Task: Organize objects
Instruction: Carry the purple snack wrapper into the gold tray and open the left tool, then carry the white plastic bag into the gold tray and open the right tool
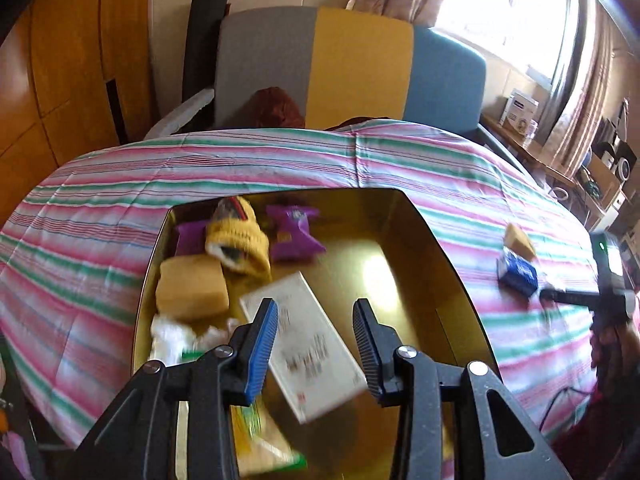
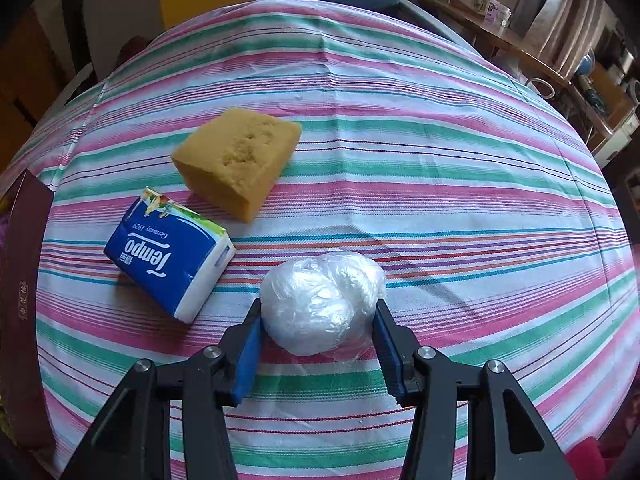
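My left gripper (image 1: 315, 308) hangs open above a gold-lined box (image 1: 430, 232). A flat white carton (image 1: 308, 344) lies blurred beneath the fingers, and the pads do not press on it. The box also holds a yellow knitted hat (image 1: 240, 240), a purple packet (image 1: 294, 232), a yellow sponge (image 1: 192, 288) and white plastic (image 1: 172, 336). My right gripper (image 2: 319, 306) is shut on a white plastic-wrapped bundle (image 2: 324, 300) that rests on the striped cloth (image 2: 440, 200). A blue Tempo tissue pack (image 2: 168, 256) and another yellow sponge (image 2: 240, 160) lie to its left.
The box's dark red outer wall (image 2: 24, 300) stands at the left edge of the right wrist view. A grey, yellow and blue seat back (image 1: 360, 68) rises behind the table. A cluttered wooden side table (image 1: 520, 128) stands at the far right.
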A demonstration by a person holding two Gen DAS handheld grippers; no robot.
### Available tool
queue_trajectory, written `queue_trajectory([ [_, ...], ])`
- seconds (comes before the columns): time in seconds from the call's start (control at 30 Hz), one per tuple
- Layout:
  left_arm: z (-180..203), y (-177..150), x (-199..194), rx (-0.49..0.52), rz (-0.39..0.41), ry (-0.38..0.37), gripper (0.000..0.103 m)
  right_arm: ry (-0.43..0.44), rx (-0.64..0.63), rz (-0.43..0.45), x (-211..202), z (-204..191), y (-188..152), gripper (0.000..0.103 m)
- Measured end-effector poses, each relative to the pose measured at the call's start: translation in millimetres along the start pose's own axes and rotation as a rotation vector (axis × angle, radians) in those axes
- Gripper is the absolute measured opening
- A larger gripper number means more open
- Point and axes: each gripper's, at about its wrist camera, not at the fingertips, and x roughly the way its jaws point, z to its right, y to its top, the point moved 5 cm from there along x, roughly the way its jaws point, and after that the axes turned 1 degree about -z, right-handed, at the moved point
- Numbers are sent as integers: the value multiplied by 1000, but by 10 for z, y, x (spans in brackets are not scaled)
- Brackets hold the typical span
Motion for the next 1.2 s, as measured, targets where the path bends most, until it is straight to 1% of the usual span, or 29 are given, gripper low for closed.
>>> queue_trajectory([
  [0.23,49,-204,-223,40,28,28,39,-17,-15,13,-16,-63,-28,52],
  [0.67,18,-301,-231,31,9,21,39,-22,-16,19,-1,-51,-23,51],
  [1.0,-63,-366,-255,20,-4,12,39,-43,36,41,-64,71,24,51],
  [1.07,-124,-376,-270,9,-2,13,39,-44,47,59,-136,75,51,51],
  [1.13,-219,-384,-287,-8,1,16,39,-13,74,92,-287,36,100,51],
  [1.2,-338,-400,-301,-36,4,25,39,21,63,133,-491,-108,152,51],
])
